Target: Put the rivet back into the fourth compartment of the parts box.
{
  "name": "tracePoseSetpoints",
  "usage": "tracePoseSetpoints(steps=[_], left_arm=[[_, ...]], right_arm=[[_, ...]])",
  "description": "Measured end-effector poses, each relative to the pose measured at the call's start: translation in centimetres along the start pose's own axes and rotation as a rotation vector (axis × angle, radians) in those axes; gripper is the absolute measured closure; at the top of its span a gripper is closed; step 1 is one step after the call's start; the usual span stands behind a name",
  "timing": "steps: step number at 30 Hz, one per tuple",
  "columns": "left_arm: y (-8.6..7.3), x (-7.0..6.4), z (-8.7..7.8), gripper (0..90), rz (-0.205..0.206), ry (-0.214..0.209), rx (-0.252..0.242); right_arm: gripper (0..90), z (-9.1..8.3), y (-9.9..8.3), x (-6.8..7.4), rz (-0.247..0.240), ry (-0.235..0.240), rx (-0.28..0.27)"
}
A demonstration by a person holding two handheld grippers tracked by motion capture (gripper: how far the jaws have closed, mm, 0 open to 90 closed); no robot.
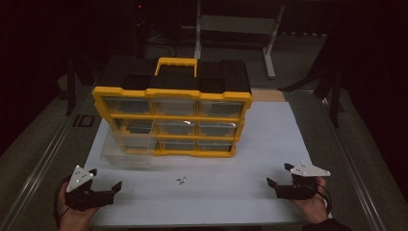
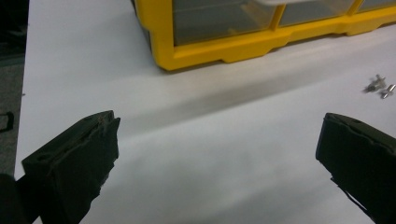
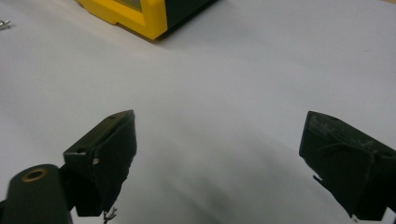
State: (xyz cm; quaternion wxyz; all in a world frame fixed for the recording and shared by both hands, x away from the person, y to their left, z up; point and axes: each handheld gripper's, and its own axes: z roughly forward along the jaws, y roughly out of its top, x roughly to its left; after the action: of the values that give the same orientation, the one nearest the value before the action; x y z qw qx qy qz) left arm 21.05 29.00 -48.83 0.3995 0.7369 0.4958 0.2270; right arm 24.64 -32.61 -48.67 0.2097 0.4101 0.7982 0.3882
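Organizer (image 1: 173,120) beyond screws (image 1: 181,180), unobstructed

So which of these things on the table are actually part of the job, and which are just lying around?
Likely part of the job:
- yellow drawer organizer
- clear drawer pulled out at its lower left
- small screws on the white mat
- left tool and right tool, both open

Just lying about:
- metal stand behind the table
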Motion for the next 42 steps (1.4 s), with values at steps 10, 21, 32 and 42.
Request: tracePoseSetpoints(steps=[10, 21, 32, 42], left_arm=[[0.2, -0.7, -0.1, 0.0, 0.049, -0.009, -0.041], [0.4, -1.1, -0.3, 0.0, 0.058, -0.02, -0.069], [0.4, -1.1, -0.4, 0.0, 0.062, -0.025, -0.083], [0.5, -1.1, -0.4, 0.0, 0.067, -0.027, -0.082]], right_arm=[[11.2, 0.6, 0.3, 0.5, -0.01, 0.029, -0.003], [12.3, 1.4, 3.1, 2.5, -0.061, 0.115, -0.04], [12.3, 5.6, 9.8, 9.2, -0.248, 0.276, -0.043], [13.1, 8.9, 15.7, 15.1, -0.405, 0.365, -0.048]])
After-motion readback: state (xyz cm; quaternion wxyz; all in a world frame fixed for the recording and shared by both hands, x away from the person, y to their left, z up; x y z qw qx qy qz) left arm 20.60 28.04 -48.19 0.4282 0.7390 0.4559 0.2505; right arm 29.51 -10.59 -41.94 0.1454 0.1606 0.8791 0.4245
